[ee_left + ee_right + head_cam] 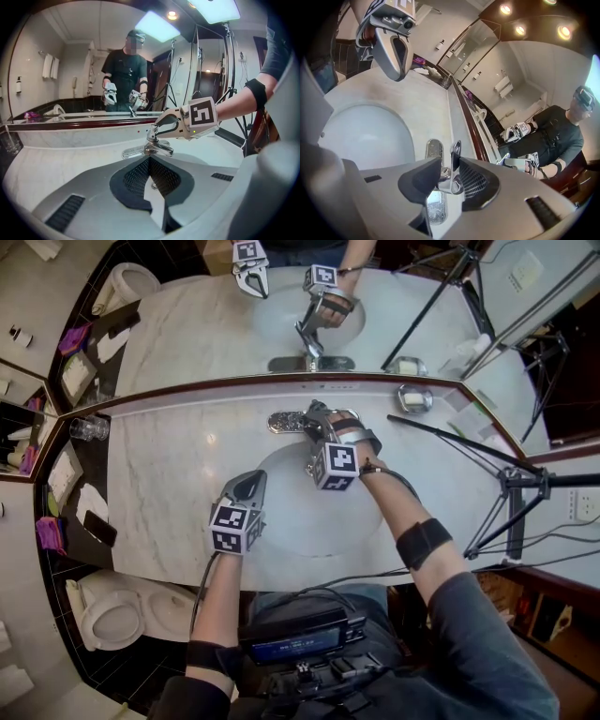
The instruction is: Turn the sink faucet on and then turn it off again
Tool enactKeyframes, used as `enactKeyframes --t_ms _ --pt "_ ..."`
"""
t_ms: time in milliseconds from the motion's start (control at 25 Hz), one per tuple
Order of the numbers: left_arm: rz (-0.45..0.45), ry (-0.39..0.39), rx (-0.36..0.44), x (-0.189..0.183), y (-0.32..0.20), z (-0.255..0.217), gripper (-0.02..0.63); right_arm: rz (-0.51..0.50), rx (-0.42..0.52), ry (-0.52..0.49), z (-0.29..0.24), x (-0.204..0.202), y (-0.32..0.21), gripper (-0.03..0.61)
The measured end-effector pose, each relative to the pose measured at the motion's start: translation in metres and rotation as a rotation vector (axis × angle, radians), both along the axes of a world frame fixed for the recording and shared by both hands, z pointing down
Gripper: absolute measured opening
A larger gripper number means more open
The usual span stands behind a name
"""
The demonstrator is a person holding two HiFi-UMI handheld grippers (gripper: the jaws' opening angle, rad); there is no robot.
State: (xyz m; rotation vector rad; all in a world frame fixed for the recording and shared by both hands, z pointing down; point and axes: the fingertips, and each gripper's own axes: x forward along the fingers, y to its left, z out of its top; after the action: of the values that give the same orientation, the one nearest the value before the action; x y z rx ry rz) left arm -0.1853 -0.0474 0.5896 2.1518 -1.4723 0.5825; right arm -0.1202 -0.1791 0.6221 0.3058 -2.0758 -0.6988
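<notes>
Two hand-held grippers are over the marble desk (pixel 159 493) right now, and I'll take the busy one first. My right hand-held gripper (pixel 450 162) is down at the back of the sink basin (pixel 286 526), on the chrome faucet (pixel 286 421) that sits at the middle of the desk's rear edge, just below the mirror (pixel 187 334). In the right gripper view the upright faucet lever (pixel 456 148) stands squarely between the dark pads, chrome filling the gap, so I read this one as pinching the faucet lever. From the left gripper view I see the same thing side-on: the right jaws wrap the top of the lever, with the spout poking out below them toward the basin. My left hand-held gripper (pixel 251 479) hangs over the front-left part of the basin, well apart from the faucet and pointing roughly at it; its pads are pressed together tip to tip with nothing between them. Its marker cube (pixel 234 526) faces up at me in the head view. Around the edges: a clear glass tumbler (pixel 89 428) stands at the far left end of the desk by the mirror, a small soap dish (pixel 413 397) sits to the right of the faucet, and a black tripod (pixel 516 488) stands off the desk's right end. The mirror throws back both grippers and the faucet.
</notes>
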Motion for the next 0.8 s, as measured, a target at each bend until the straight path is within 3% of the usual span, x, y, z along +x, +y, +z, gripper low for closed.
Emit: enactKeyframes --t_ms 440,800 --pt "0.004 0.019 -0.010 0.009 -0.004 0.006 0.002 -0.002 0.011 0.034 0.005 -0.001 0.007 0.123" --pt "0.015 0.019 -0.005 0.012 -0.009 0.005 0.003 -0.065 0.018 0.110 0.010 -0.003 0.013 0.103"
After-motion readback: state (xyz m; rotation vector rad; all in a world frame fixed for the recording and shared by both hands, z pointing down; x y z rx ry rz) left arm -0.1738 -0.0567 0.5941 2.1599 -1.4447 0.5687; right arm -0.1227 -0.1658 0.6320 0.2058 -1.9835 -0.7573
